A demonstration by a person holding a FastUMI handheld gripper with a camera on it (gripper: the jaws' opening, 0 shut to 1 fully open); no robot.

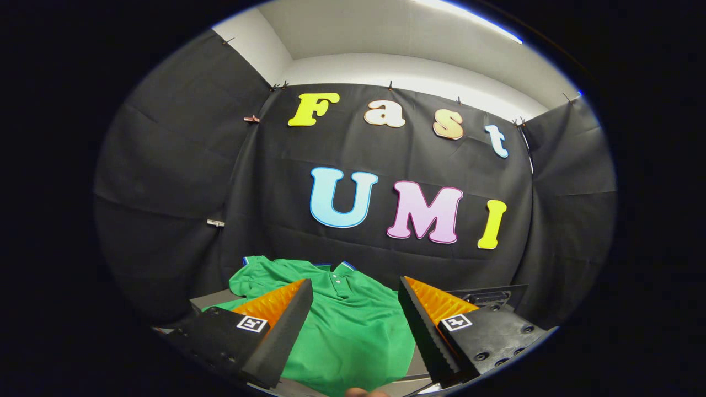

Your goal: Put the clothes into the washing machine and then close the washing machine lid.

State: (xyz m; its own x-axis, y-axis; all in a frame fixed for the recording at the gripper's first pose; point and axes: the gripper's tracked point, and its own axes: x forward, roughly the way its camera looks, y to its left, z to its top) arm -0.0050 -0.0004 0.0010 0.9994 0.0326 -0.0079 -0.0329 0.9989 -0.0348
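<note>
A green shirt (353,325) lies spread out flat on a grey bench (212,300). It has a collar with a blue edge and a few small buttons near the top. The collar end points away, toward the black cloth wall behind the shirt.

The claw (353,320) hangs just above the shirt. Its 2 fingers (278,336) are wide apart, and nothing is held between them. The shirt shows in the gap between the fingers, and part of it goes on beyond them. I cannot tell if the fingers touch the cloth or float a little over it.

A dark flat thing (485,295) sits near the shirt, on the side of the right finger. It is too hard to see what it is.

I think the job has just begun. The shirt is not picked up yet. It looks like the claw must first go down and pinch the shirt. After that, the shirt must go into the washing machine, and then the lid must be shut. So all 3 steps are left.
</note>
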